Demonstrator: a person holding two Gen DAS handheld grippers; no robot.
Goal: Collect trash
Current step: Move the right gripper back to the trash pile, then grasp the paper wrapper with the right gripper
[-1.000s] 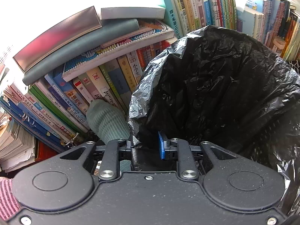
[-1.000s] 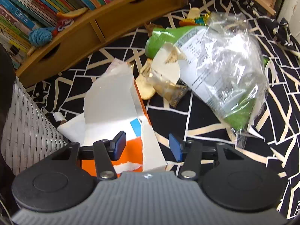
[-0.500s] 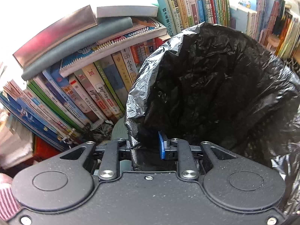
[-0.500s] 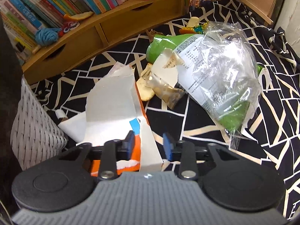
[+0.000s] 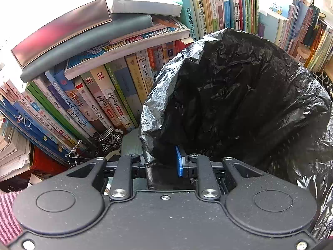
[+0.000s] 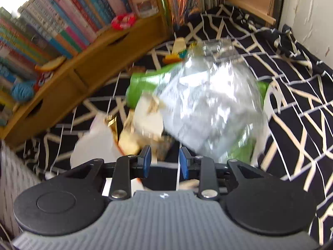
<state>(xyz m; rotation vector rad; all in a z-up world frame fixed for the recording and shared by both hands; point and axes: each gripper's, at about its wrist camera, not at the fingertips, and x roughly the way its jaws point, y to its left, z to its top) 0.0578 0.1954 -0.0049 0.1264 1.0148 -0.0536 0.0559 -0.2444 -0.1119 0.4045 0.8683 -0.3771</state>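
My left gripper [image 5: 162, 160] is shut on the crumpled rim of the black trash bag [image 5: 239, 104], whose mouth gapes to the right of it. In the blurred right wrist view, my right gripper [image 6: 163, 162] hovers open over the patterned cloth, its pads a narrow gap apart with nothing pressed between them. A torn white and orange paper [image 6: 93, 148] lies under its left finger. Just beyond the fingertips lie a clear plastic bag [image 6: 208, 108], a green packet [image 6: 143, 83] and a brownish wrapper [image 6: 129, 139].
Rows and stacks of books [image 5: 93, 95] crowd behind the bag, with a small wire bicycle [image 5: 110, 137] at their foot. A wooden shelf [image 6: 93, 62] borders the black cloth with cream lines [image 6: 291, 104]. A white woven basket [image 6: 12, 177] stands at the left edge.
The right gripper's jaws narrowed and it swung right toward the clear bag, leaving the white paper off to its left. A grey-socked foot left the left wrist view.
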